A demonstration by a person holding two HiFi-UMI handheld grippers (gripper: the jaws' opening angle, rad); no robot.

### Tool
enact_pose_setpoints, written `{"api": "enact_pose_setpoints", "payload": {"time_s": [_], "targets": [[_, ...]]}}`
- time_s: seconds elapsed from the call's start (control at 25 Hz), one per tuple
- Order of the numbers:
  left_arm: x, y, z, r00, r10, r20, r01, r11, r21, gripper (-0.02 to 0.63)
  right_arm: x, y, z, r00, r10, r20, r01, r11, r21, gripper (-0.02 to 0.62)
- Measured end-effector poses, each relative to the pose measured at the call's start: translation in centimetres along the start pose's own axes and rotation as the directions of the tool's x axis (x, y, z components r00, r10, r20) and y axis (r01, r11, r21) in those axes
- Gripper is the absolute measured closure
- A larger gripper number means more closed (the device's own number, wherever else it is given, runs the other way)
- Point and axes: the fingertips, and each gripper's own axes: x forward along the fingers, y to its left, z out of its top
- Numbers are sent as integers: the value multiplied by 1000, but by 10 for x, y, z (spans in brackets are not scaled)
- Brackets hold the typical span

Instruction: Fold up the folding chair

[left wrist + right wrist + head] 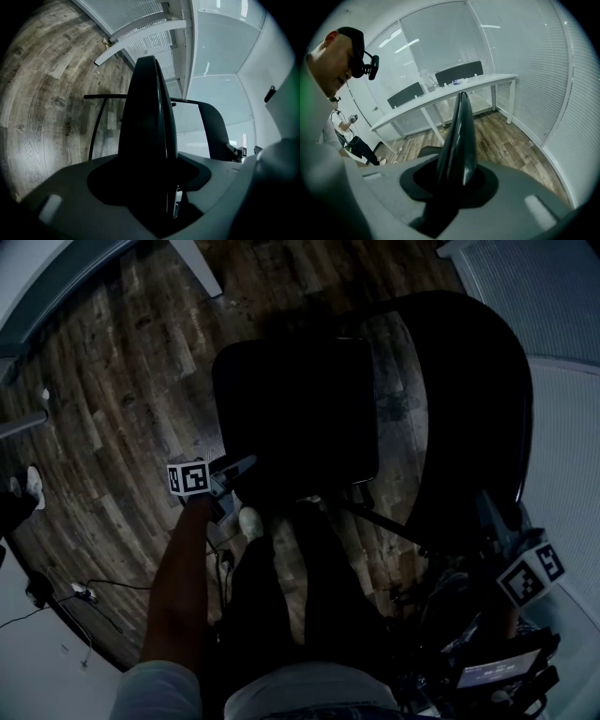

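Over the wood-plank floor (pixel 103 390) the folding chair (pixel 281 390) stands open. My left gripper (pixel 239 468) pinches the seat (pixel 309 437) at its near edge, and the seat extends straight ahead of the jaws. My right gripper (pixel 492 515) appears to pinch the end of the backrest (pixel 492 371).

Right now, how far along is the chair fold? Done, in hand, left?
Done: nothing visible; the seat lies level, well apart from the backrest. In hand: left claw at the seat's near corner, right claw beside the backrest's edge; too dark to tell if either grips. Left: swing the seat up to the backrest, collapse the frame.
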Motion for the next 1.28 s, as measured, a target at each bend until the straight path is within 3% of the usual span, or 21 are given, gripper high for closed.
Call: {"api": "enact_pose_setpoints", "payload": {"time_s": [0.44, 1.28], "targets": [[13, -82, -11, 999, 48, -20, -47, 999, 18, 367, -31, 17, 24, 1000, 6, 12, -6, 999, -41, 517], [36, -189, -28, 992, 122, -31, -122, 992, 19, 411, -57, 52, 47, 1000, -27, 8, 28, 989, -145, 522]]}}
